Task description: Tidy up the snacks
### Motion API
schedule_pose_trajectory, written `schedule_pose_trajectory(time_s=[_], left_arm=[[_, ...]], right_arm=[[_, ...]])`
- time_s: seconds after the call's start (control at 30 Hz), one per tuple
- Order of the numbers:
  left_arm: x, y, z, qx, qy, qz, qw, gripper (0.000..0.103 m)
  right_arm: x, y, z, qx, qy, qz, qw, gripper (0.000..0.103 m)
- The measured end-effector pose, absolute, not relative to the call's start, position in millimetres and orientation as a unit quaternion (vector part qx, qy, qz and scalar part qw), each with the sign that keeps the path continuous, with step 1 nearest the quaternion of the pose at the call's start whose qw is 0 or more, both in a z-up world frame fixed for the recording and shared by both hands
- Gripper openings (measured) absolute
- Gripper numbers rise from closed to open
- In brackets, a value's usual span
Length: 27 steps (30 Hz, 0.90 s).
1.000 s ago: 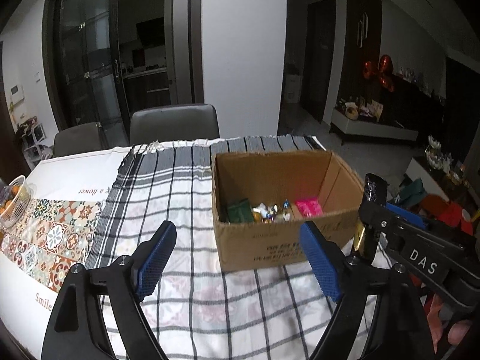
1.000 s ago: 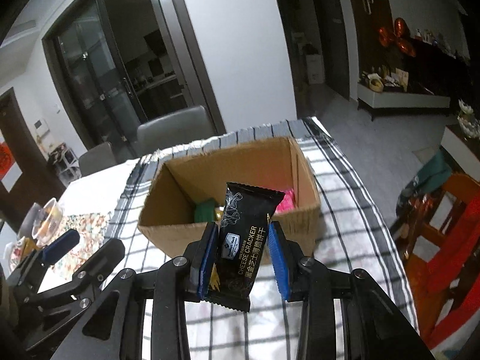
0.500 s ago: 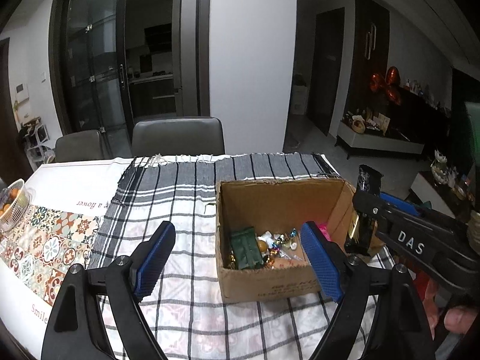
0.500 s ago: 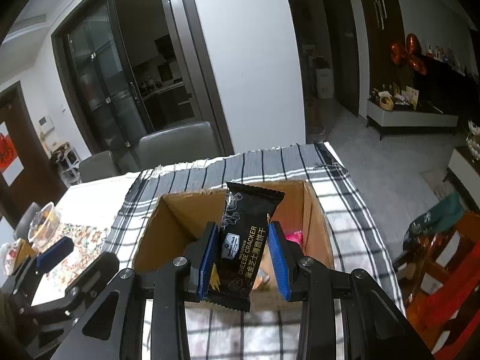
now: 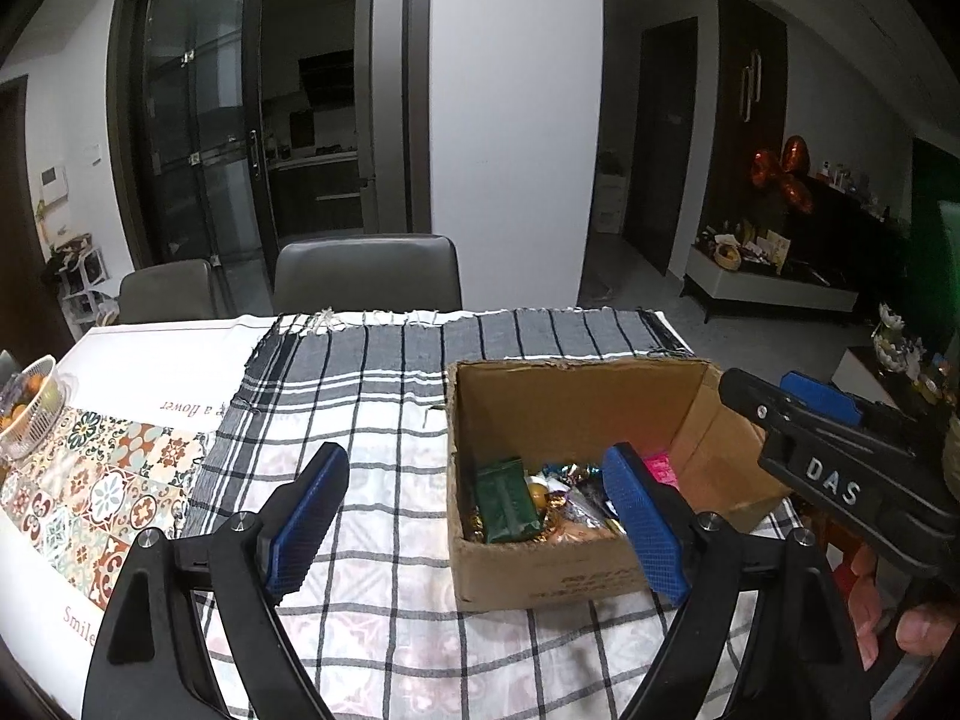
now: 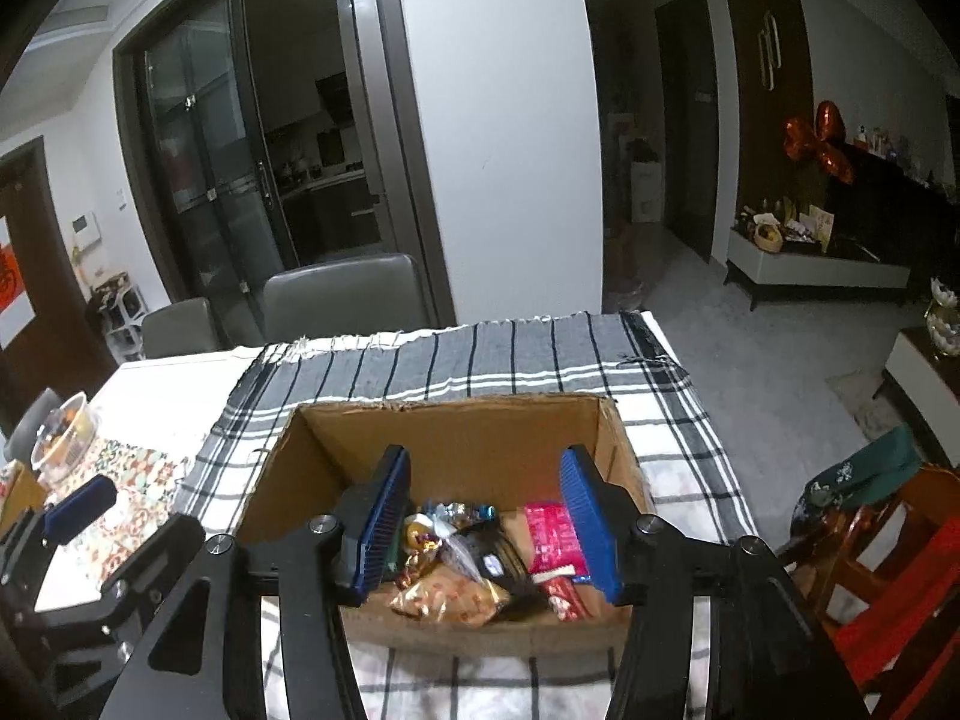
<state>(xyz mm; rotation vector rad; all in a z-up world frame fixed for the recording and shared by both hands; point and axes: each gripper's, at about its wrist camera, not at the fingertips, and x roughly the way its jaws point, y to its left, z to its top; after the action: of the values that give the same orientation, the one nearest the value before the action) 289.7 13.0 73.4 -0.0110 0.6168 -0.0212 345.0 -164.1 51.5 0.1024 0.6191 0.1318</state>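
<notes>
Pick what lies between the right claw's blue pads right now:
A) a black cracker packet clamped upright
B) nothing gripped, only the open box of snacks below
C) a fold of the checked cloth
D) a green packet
B: the right claw is opening with nothing between its pads, and a black packet lies among the snacks in the cardboard box below.

A matt brown cardboard box (image 6: 612, 450) with rough-torn edges holds glossy foil and plastic snack wrappers (image 6: 447, 594), on a woven checked cloth (image 5: 372, 396); behind, chairs (image 5: 366, 273) in smooth grey upholstery.
</notes>
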Motion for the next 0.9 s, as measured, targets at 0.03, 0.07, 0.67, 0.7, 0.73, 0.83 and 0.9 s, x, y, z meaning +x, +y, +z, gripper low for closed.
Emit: schedule_pose_trajectory(time_s=[0.03,0.07,0.67,0.7,0.73,0.83,0.9], left_arm=[[285,12,74,-0.004,0.301,-0.013,0.953,0.087],[282,12,76,-0.003,0.3,-0.014,0.954,0.087],[159,3,97,0.022,0.23,-0.037,0.972,0.102],[154,1,97,0.027,0.227,-0.04,0.973,0.102],[146,0,96,0.031,0.224,-0.04,0.973,0.102],[126,-2,95,0.04,0.213,-0.043,0.975,0.103],[115,-2,93,0.043,0.21,-0.042,0.976,0.103]], right_arm=[[337,-166,52,0.054,0.301,0.068,0.95,0.053],[331,-168,53,0.056,0.296,0.069,0.951,0.055],[184,-197,60,0.042,0.225,0.012,0.973,0.085],[177,-199,59,0.041,0.224,0.011,0.974,0.089],[169,-199,59,0.038,0.221,0.008,0.974,0.091],[147,-201,57,0.024,0.21,0.004,0.977,0.091],[133,-202,56,0.015,0.209,-0.001,0.978,0.091]])
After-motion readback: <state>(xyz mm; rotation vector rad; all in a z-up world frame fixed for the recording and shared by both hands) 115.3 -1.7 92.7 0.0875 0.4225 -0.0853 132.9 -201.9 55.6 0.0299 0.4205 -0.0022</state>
